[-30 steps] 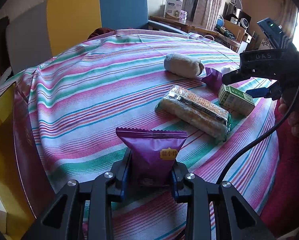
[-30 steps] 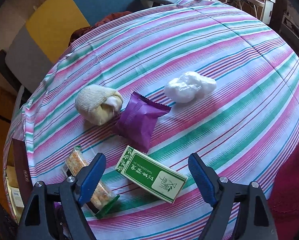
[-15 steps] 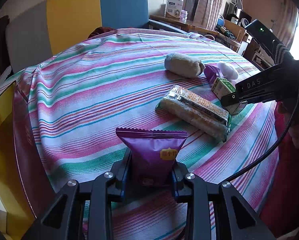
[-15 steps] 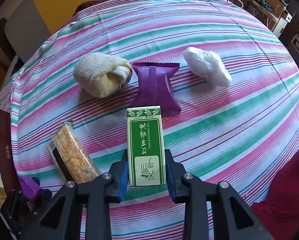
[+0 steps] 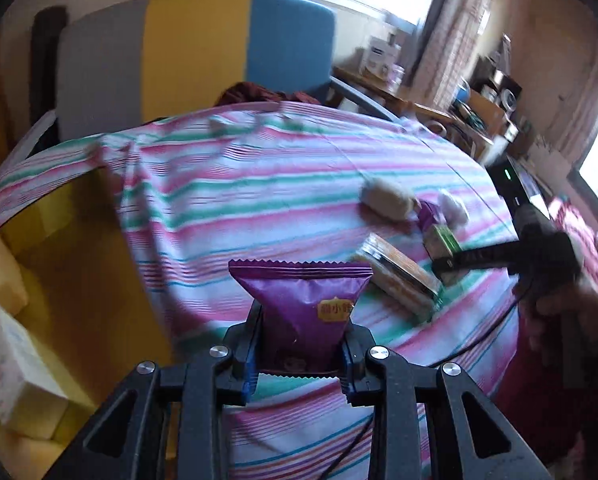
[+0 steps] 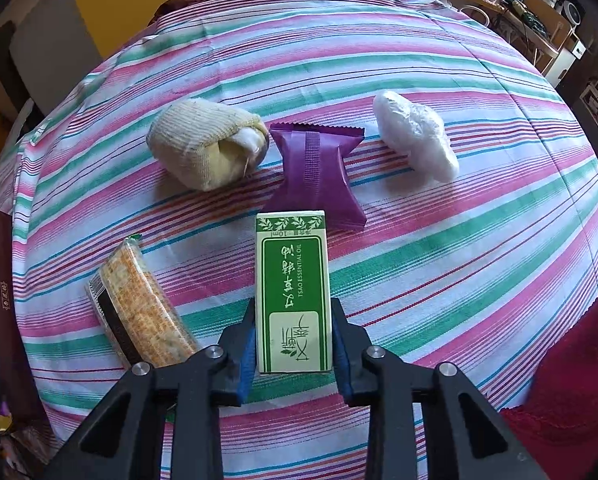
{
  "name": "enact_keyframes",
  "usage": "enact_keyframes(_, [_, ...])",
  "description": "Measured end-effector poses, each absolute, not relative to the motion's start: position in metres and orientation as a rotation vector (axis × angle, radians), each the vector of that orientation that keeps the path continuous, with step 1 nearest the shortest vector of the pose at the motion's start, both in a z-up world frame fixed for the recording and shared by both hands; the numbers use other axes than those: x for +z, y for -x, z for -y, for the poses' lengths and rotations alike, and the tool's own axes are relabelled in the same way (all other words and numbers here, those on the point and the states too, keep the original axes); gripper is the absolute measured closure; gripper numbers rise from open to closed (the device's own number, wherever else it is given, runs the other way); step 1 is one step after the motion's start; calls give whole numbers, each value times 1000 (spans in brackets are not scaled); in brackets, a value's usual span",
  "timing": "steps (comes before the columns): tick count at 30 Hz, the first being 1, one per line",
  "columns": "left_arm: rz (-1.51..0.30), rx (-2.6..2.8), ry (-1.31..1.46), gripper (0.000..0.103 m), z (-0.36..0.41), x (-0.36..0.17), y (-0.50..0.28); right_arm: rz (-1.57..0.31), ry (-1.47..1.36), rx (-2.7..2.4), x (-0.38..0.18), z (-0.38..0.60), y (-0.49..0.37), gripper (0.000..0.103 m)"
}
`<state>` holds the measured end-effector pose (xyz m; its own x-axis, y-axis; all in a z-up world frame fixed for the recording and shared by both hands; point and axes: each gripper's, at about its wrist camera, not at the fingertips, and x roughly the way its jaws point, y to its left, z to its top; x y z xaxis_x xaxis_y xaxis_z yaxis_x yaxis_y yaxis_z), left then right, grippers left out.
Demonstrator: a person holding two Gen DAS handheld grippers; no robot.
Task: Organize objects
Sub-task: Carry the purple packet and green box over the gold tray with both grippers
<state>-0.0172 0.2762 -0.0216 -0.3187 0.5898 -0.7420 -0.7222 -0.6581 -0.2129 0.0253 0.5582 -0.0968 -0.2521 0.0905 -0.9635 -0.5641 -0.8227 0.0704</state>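
My left gripper (image 5: 299, 350) is shut on a purple snack packet (image 5: 301, 304) and holds it above the striped tablecloth (image 5: 259, 184), beside an open yellow box (image 5: 63, 264) at the left. My right gripper (image 6: 293, 344) is shut on a green and white essential-oil box (image 6: 293, 292), also in the left wrist view (image 5: 443, 240). A cracker pack (image 6: 139, 304), a rolled cream sock (image 6: 203, 148), a second purple packet (image 6: 315, 172) and a white plastic bundle (image 6: 415, 132) lie on the cloth.
The yellow box holds a white carton (image 5: 15, 372). A grey, yellow and blue chair (image 5: 195, 52) stands behind the table. Shelves with clutter (image 5: 483, 108) stand at the back right. A dark red cloth (image 6: 579, 380) lies at the table's right edge.
My left gripper has swung left and up with the purple packet, bringing the yellow box into view. My right gripper closed on the green box and now holds it.
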Motion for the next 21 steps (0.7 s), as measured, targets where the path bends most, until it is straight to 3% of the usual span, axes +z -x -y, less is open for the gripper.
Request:
enact_keyframes(9, [0, 2213, 1274, 72, -193, -22, 117, -572, 1586, 2128, -92, -553, -24, 72])
enact_keyframes(21, [49, 2325, 1502, 71, -160, -51, 218, -581, 1587, 2152, -85, -544, -18, 72])
